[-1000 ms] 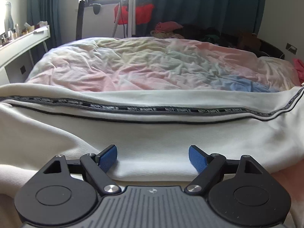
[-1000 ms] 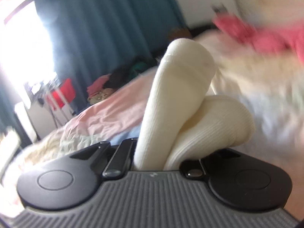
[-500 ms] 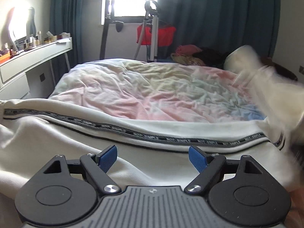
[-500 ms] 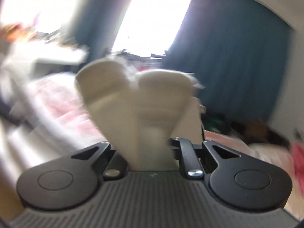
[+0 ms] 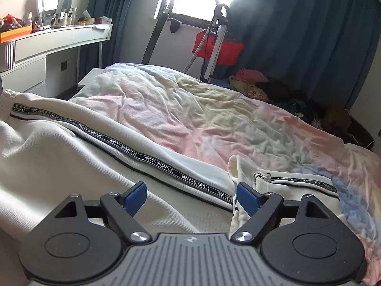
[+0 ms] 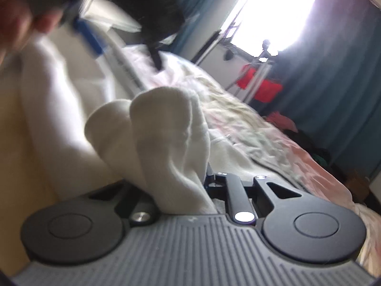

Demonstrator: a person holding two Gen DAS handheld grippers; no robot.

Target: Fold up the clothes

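Observation:
A cream garment point(image 5: 71, 166) with a black "NOT-SIMPLE" tape stripe point(image 5: 154, 162) lies spread across the bed. My left gripper point(image 5: 190, 197) hovers low over it, open, with nothing between its blue pads point(image 5: 135, 196). A doubled-over part of the garment point(image 5: 297, 186) with a zipper pull lies just right of that gripper. My right gripper point(image 6: 183, 188) is shut on a thick bunch of the cream fabric point(image 6: 154, 128), which bulges up and hides its fingertips. The right wrist view is tilted and blurred.
A pastel duvet point(image 5: 214, 109) covers the bed. A white desk with bottles point(image 5: 47, 43) stands at the left. A stand with a red bag point(image 5: 219, 45), a clothes pile point(image 5: 252, 83) and dark curtains point(image 5: 309, 35) are behind. A blurred hand point(image 6: 14, 16) shows in the right wrist view.
My right gripper has swung across with the fabric bunch, and the garment's right end now lies doubled over beside the left gripper. The left gripper has stayed open and turned left.

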